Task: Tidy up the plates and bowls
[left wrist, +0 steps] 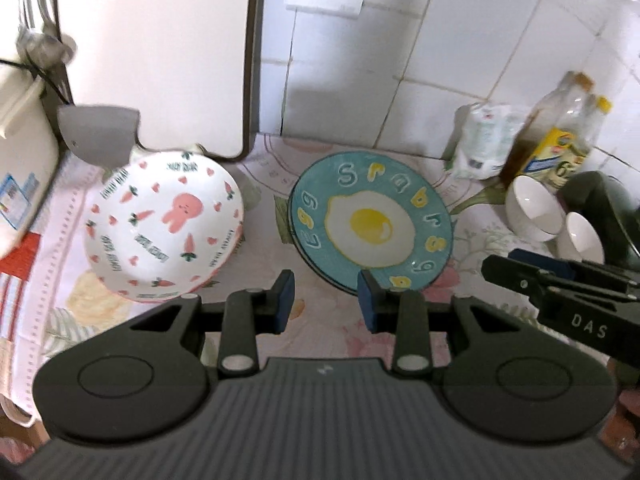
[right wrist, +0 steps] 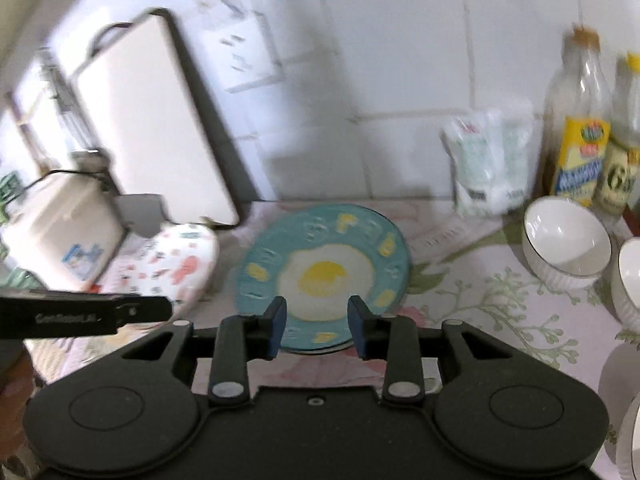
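Left hand-held gripper (left wrist: 326,300) hangs narrowly parted, empty; right hand-held gripper (right wrist: 316,322) likewise, nothing between its pads; egg plate (right wrist: 320,276) lies just ahead of both on the counter (left wrist: 328,324), bunny plate (left wrist: 164,224) ahead-left, bowls (right wrist: 566,240) ahead-right; next pinch wants one rim, squarely.

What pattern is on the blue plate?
A fried egg in the centre of the blue plate, with letters round the rim; clearest in the left wrist view.
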Action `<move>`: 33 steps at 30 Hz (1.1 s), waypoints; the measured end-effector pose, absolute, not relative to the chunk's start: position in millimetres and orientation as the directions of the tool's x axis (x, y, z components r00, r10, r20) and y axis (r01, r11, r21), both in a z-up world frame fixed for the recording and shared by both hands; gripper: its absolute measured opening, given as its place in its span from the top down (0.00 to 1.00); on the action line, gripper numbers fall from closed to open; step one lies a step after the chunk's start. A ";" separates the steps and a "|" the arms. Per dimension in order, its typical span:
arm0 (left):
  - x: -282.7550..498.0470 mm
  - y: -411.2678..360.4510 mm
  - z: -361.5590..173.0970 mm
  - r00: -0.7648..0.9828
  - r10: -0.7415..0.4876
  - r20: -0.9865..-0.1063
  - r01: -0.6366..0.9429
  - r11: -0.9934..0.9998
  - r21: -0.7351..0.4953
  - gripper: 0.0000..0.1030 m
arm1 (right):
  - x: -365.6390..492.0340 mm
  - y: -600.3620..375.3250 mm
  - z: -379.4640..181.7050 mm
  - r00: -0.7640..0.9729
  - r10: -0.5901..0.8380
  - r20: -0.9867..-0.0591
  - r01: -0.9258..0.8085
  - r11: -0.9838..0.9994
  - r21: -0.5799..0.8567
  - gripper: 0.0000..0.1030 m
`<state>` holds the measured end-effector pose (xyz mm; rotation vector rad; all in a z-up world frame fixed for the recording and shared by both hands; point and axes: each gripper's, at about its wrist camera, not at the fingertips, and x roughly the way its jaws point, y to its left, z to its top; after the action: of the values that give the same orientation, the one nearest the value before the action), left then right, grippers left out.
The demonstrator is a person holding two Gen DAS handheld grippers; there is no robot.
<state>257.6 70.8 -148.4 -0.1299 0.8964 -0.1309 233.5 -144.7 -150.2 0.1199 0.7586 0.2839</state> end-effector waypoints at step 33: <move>252.5 244.6 -187.0 0.752 -0.110 -0.650 -0.022 0.981 -0.192 0.37 | 224.1 5.9 -172.4 0.740 0.517 -0.430 -0.459 0.855 0.239 0.22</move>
<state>252.5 244.6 -187.0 -0.1925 0.7195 -0.0483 224.1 5.9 -172.4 0.1204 0.5066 0.5370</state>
